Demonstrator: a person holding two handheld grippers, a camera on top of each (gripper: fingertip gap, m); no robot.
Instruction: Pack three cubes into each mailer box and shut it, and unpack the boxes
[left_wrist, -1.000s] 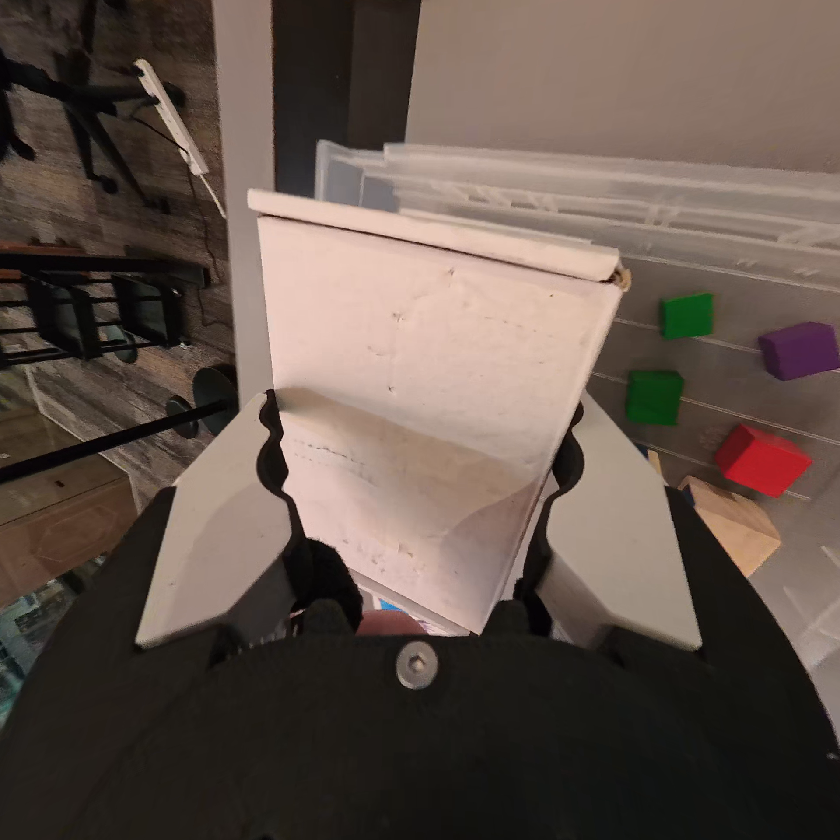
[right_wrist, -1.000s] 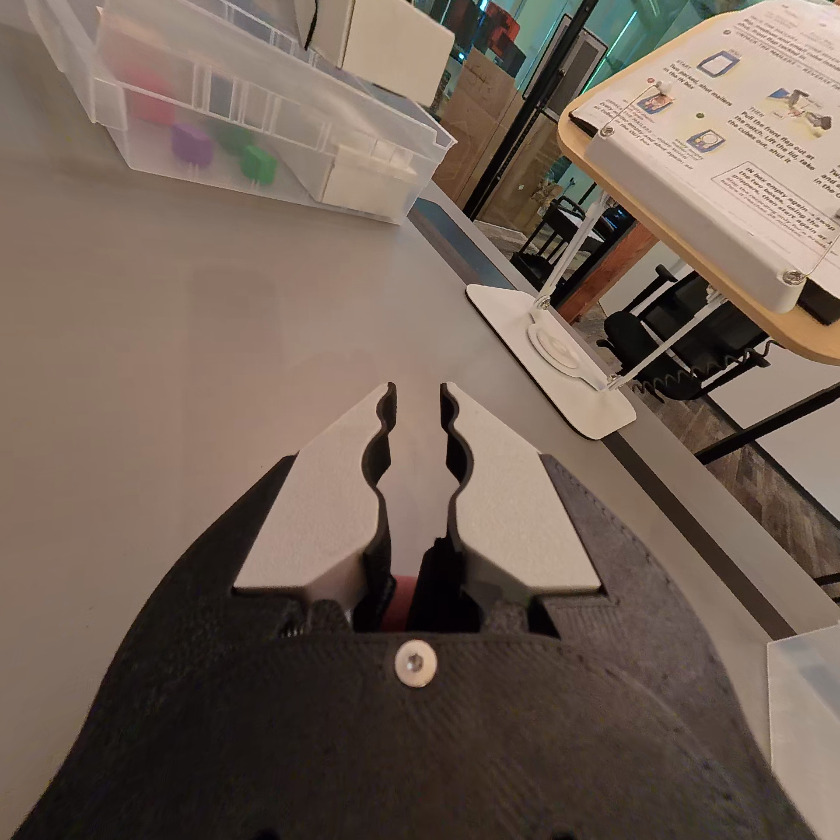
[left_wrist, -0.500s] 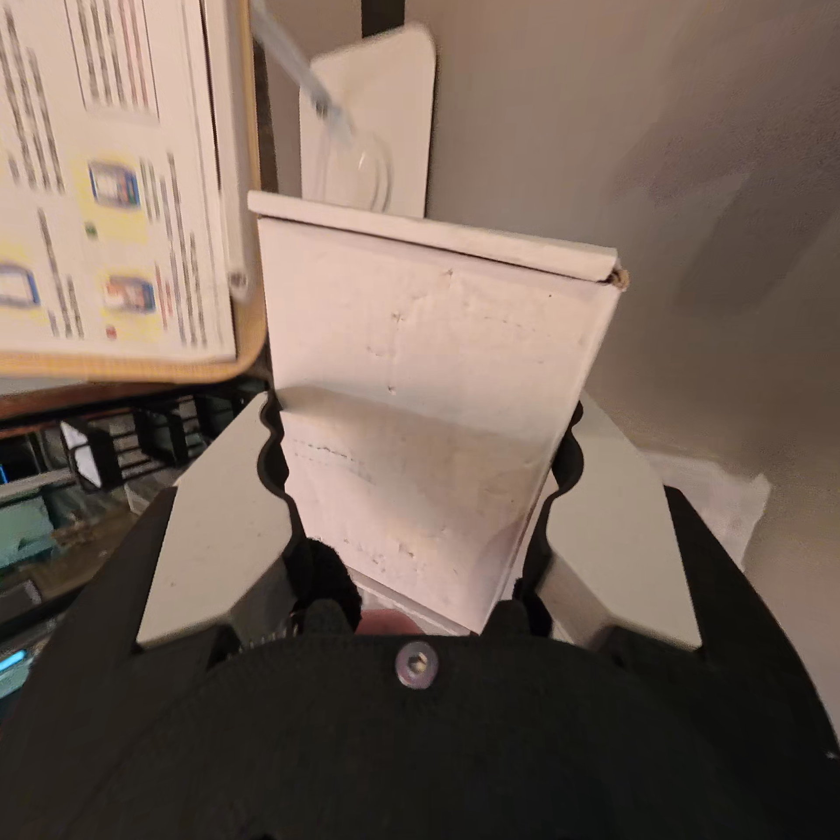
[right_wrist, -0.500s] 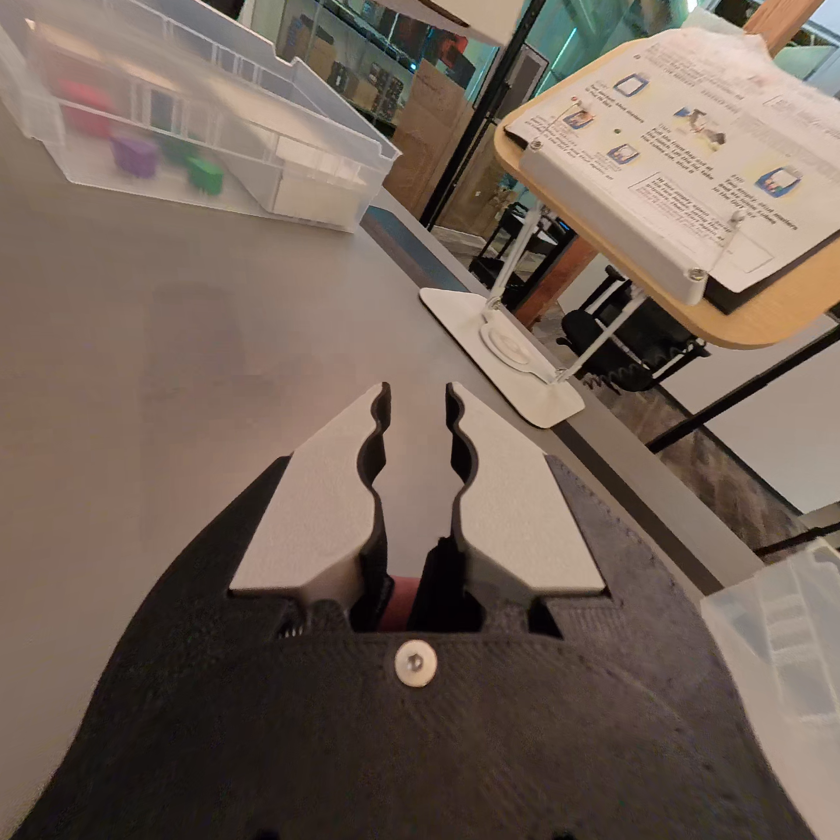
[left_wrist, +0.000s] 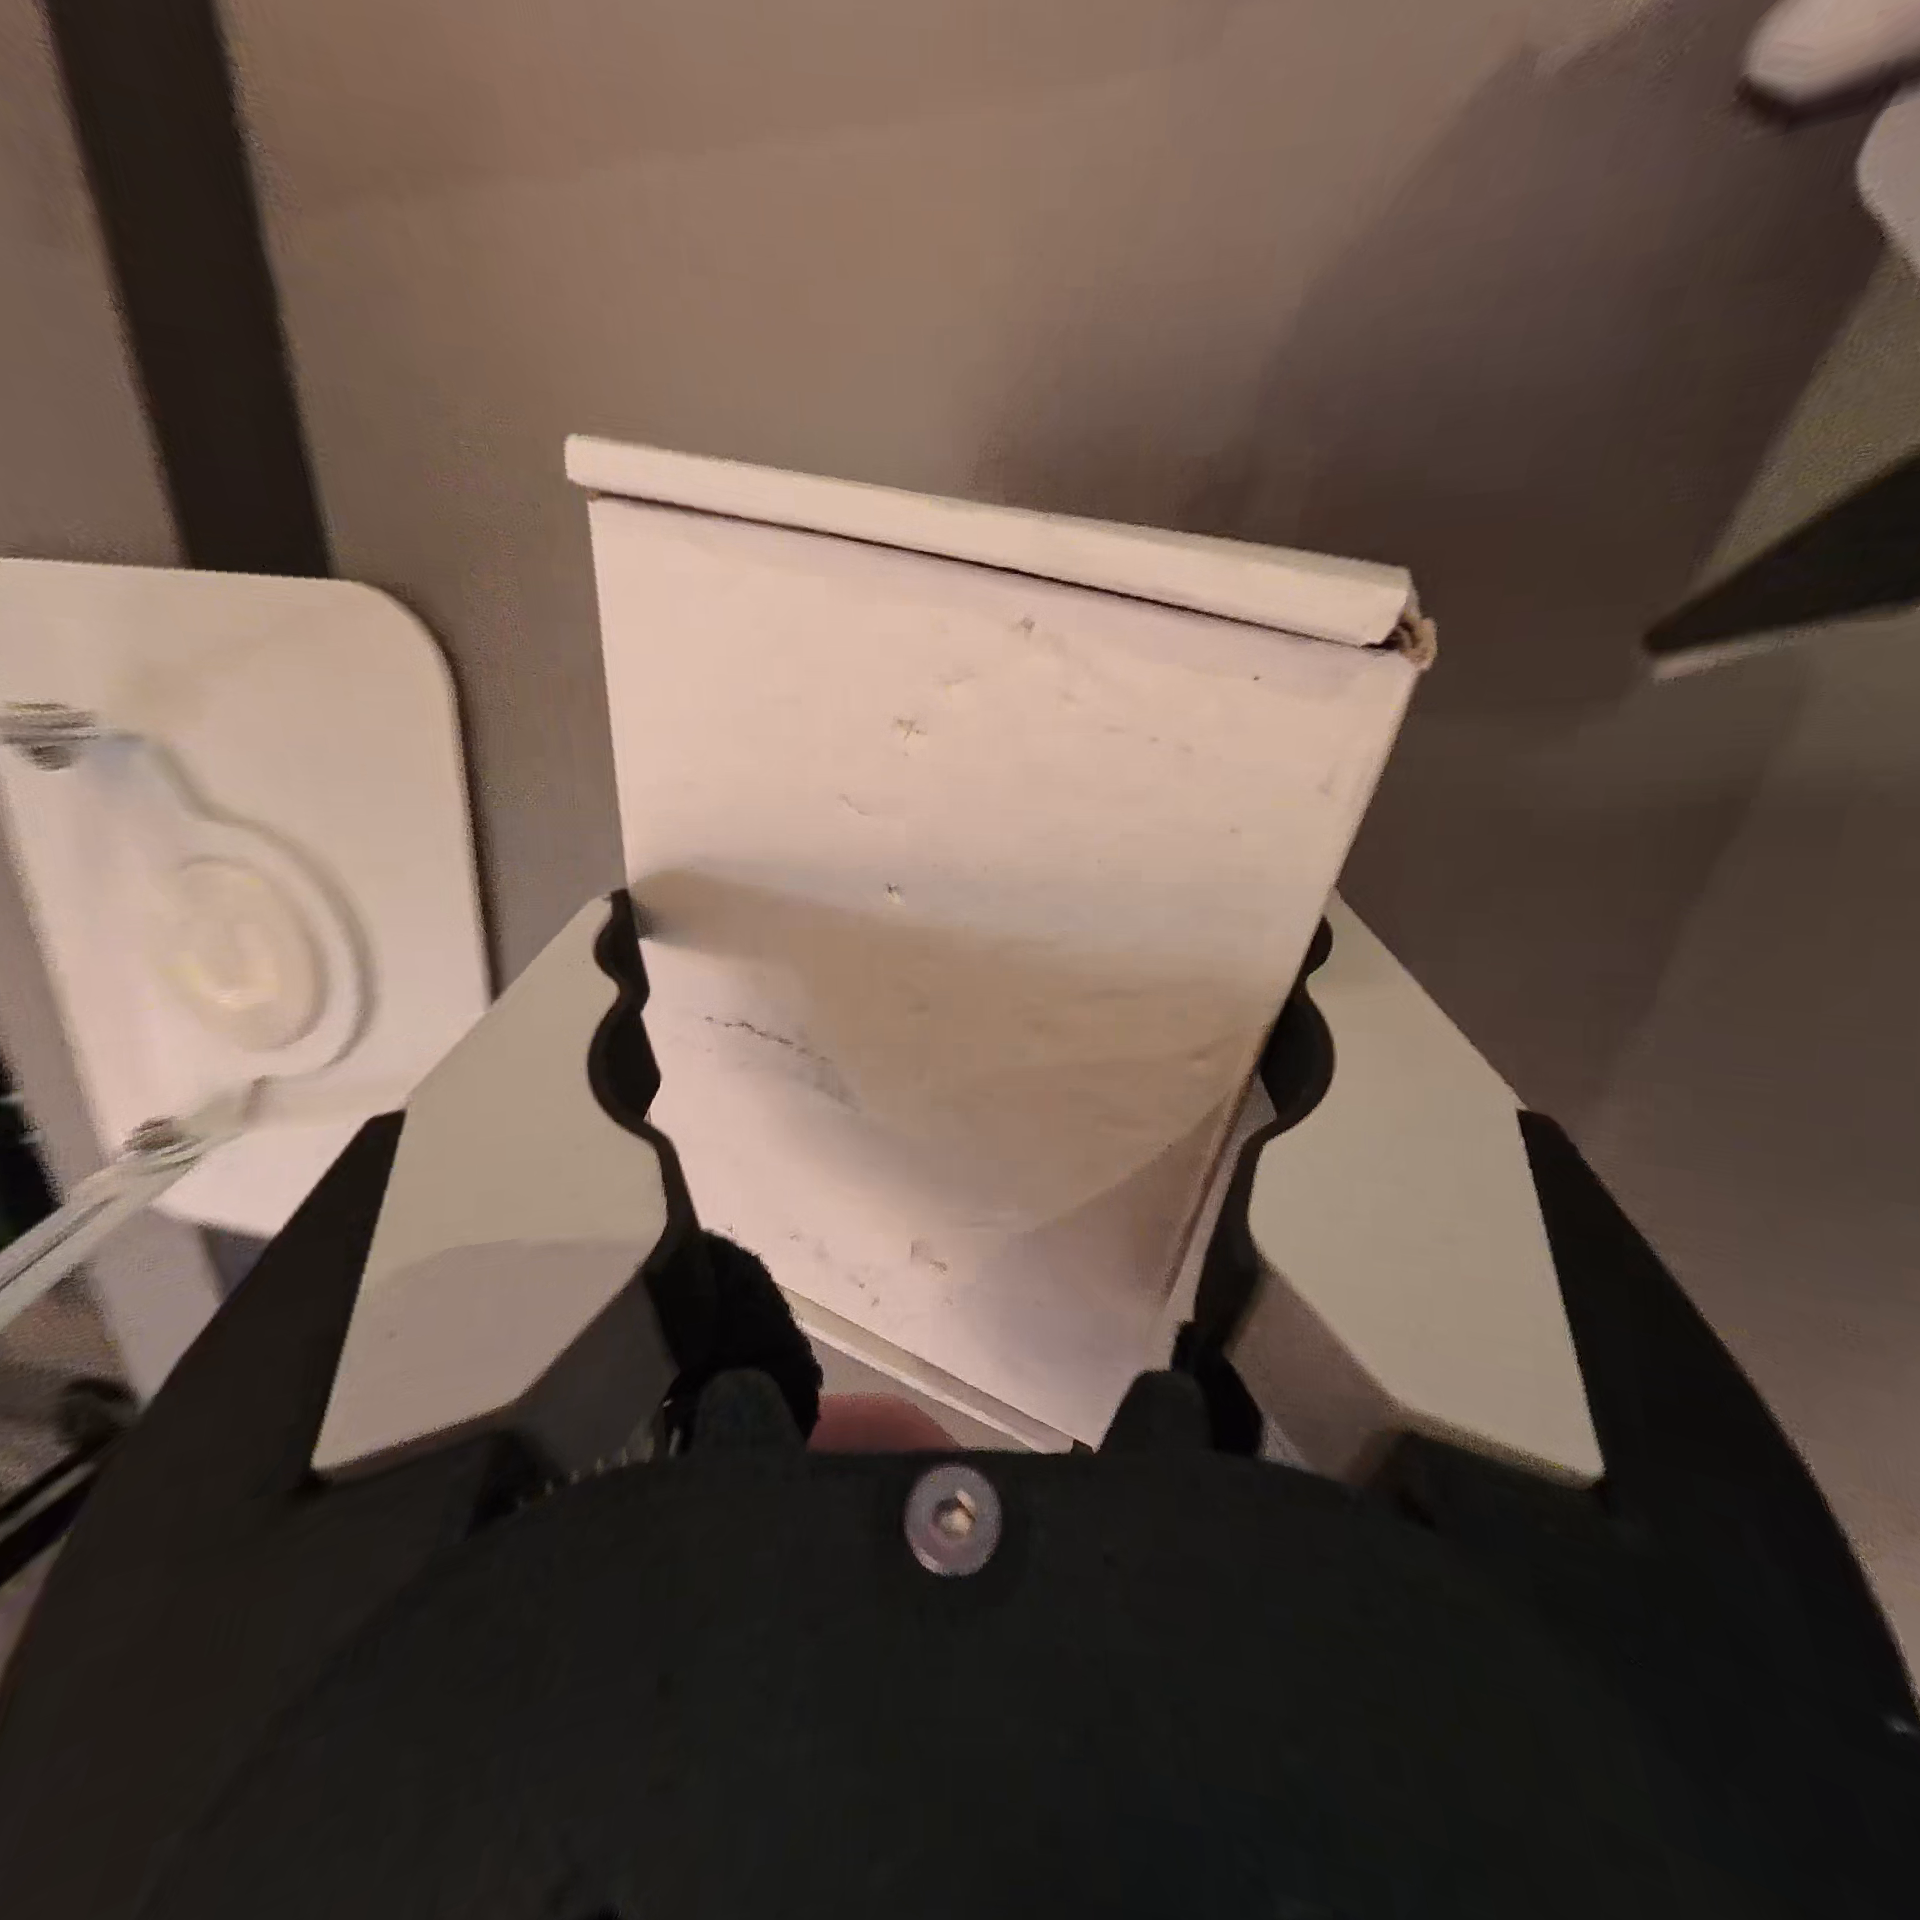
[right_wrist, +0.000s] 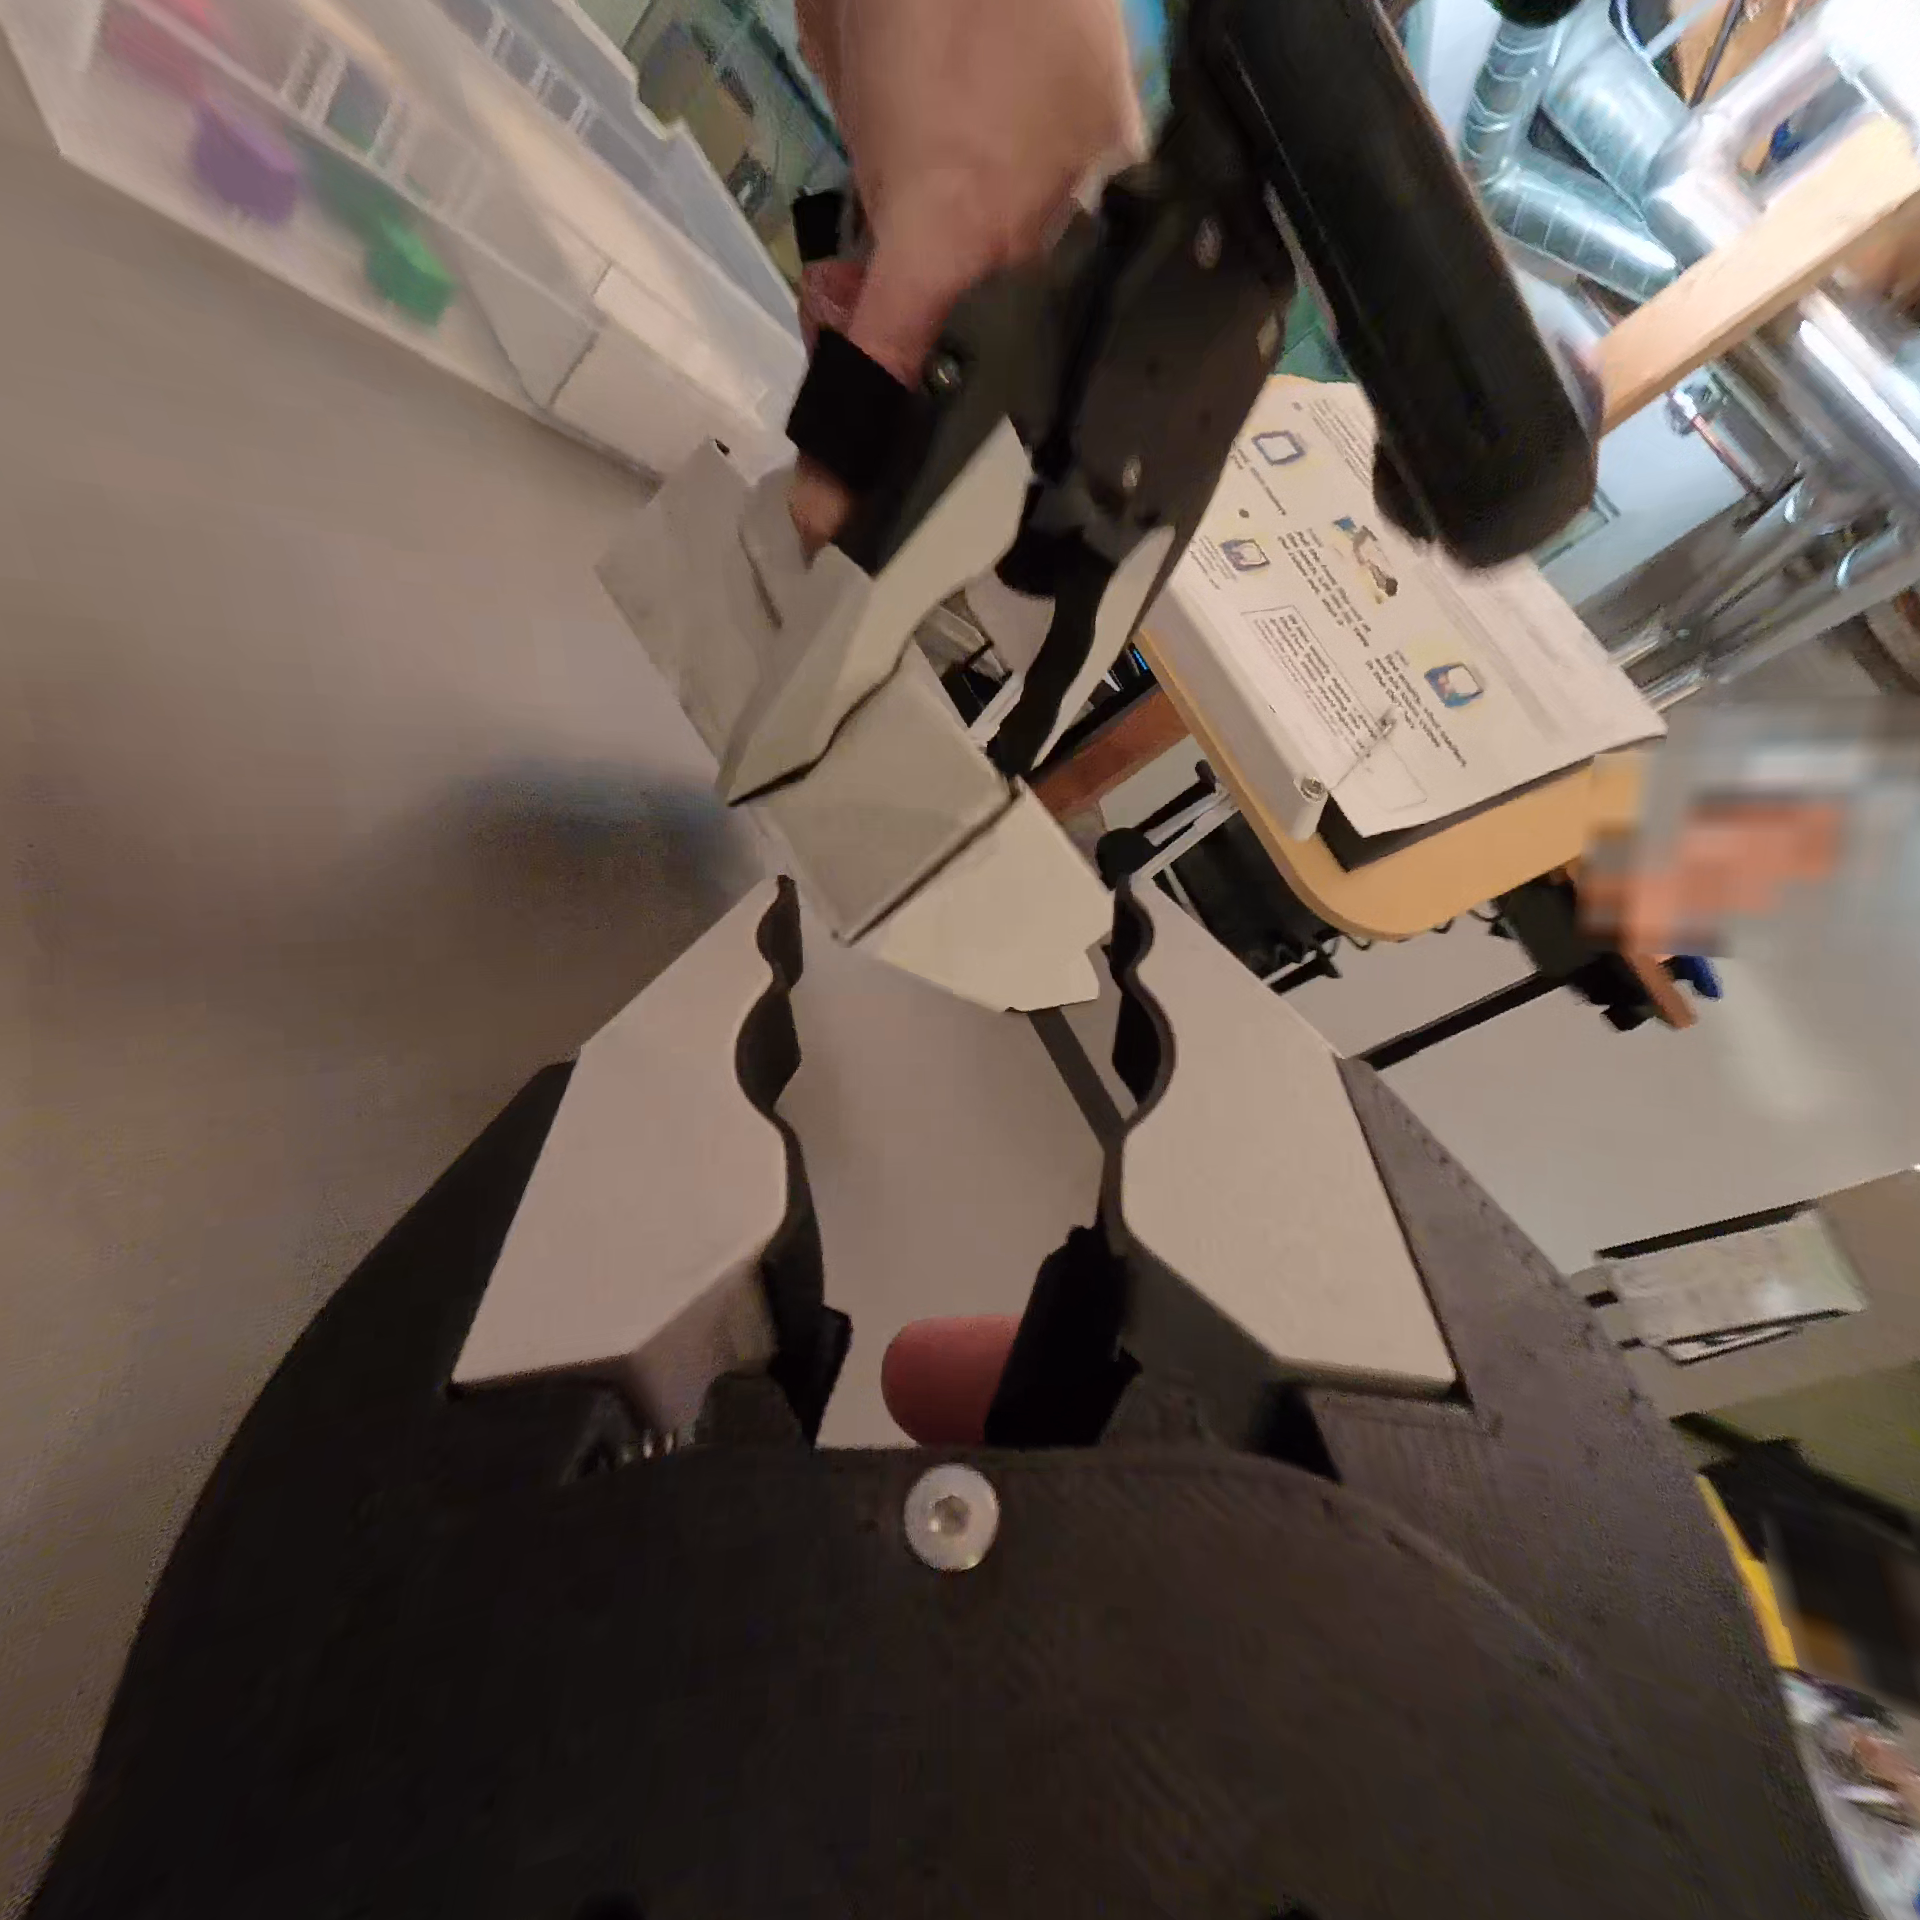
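Mailer box (left_wrist: 987, 883) lengthwise along left tool (left_wrist: 961, 935)

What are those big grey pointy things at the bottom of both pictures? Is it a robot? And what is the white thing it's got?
It is not a robot. A person holds a grabbing tool in each hand, and each tool has a camera looking out along its two grey fingers. One picture comes from the left gripper, whose fingers squeeze a white mailer box. The other comes from the right gripper, which is open and holds nothing. In that view you can see the person's hand bringing the box down over the grey table. Farther back sits a clear bin with blurry purple and green cubes inside, and a stand holding an instruction sheet.
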